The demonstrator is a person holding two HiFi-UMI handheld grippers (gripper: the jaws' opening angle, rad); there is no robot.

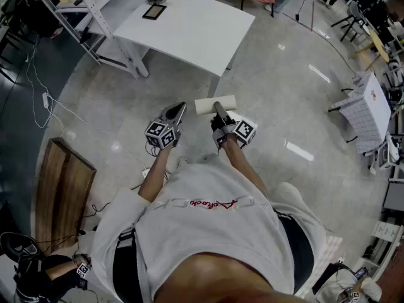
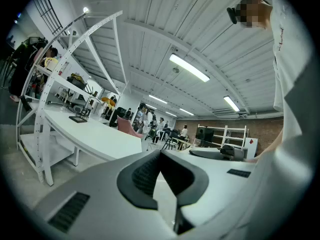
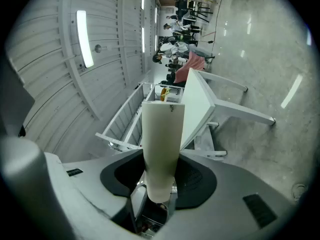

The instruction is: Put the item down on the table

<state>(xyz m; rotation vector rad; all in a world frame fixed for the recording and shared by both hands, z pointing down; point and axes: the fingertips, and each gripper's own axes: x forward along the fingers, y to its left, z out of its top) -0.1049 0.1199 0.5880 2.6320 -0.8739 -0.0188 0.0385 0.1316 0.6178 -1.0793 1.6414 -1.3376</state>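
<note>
Closest up was the person's white sweatshirt (image 1: 208, 226), both arms stretched out over the shiny concrete floor (image 1: 284, 100). Right hand-held gripper (image 1: 218, 108) was clamped on a cream roll (image 1: 205, 106). In the right gripper view the roll (image 3: 162, 144) sat squarely between the dark pads (image 3: 197, 179), and both ends stuck out past them. So the roll was up in the air, held roughly level and lying crosswise to the jaws. It was out over the floor, just short of the near edge of the white bench (image 1: 202, 33) and not touching it.

Left hand-held gripper (image 1: 178, 109) was just beside the right one. It was pinched closed with nothing in it, and in its own view the tips (image 2: 160, 156) met.

Other stuff: a flat black thing (image 1: 154, 11) lay on the far end of the bench, and a wooden board (image 1: 63, 191) was down on the floor off to the left.
</note>
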